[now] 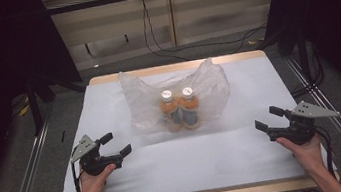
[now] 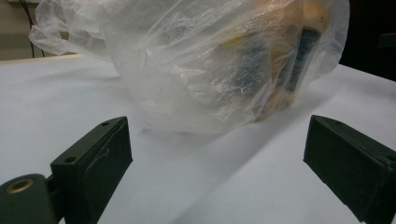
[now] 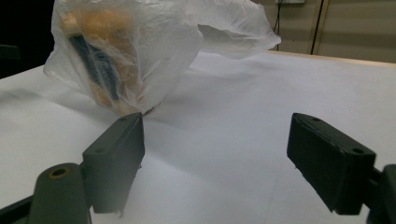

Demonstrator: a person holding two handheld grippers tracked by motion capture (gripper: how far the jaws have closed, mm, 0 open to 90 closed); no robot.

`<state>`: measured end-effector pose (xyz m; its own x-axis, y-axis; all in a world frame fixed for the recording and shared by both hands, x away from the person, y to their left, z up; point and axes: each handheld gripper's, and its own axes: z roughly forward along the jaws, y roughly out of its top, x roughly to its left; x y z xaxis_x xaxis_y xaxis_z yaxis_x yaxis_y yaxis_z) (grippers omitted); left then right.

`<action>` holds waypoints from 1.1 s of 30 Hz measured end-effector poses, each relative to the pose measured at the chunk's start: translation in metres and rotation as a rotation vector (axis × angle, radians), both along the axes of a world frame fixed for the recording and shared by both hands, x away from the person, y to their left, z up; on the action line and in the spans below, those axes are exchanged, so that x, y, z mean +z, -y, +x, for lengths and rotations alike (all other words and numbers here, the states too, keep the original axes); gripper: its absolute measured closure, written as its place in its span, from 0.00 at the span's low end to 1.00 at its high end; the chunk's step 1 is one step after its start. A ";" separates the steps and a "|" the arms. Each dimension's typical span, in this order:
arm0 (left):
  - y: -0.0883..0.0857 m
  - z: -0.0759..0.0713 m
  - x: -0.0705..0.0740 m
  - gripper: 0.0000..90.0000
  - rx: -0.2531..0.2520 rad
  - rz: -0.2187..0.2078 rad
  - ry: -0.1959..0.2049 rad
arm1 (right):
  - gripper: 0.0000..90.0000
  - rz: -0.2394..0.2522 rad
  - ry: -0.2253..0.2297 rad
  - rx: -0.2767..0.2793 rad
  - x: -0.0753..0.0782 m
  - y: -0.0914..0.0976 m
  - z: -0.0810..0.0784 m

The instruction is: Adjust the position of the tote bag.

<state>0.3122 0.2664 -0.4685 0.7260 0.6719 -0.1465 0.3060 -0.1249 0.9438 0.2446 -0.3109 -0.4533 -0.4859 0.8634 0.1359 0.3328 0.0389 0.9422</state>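
- The bag (image 1: 177,97), thin clear plastic, sits at the middle of the table (image 1: 248,161), toward its far half; we take it as the thing to be handled, since both grippers point at it.
- Two bottles (image 1: 180,109) stand upright side by side inside it, white caps up, touching each other; their weight is what pins the film in place, we judge.
- The bag's mouth is open at the top, and its two loose flaps rise left and right of the bottles, so the film offers edges to pinch on either side.
- Our left gripper (image 1: 116,145) rests low on the near left of the table, well apart from the bag, jaws apart with nothing between them.
- Our right gripper (image 1: 269,118) mirrors it on the near right, jaws likewise spread and empty.
- In each gripper view the bag (image 2: 205,65) (image 3: 135,51) lies ahead beyond the jaws, not touched.
- We read the matched, wide stance as a ready pose for taking one flap each.
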 end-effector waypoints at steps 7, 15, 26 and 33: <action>0.003 0.002 -0.001 0.08 -0.006 0.009 -0.037 | 0.25 0.000 -0.045 0.007 0.000 0.001 0.001; 0.008 0.004 -0.001 0.18 -0.030 0.008 -0.031 | 0.30 -0.005 -0.105 0.053 0.001 -0.005 0.011; 0.014 0.002 0.010 0.27 -0.066 0.024 -0.031 | 0.42 -0.048 -0.122 0.132 0.015 -0.025 0.026; 0.014 0.010 0.020 0.32 -0.073 -0.004 -0.030 | 0.52 -0.057 -0.108 0.174 0.030 -0.033 0.037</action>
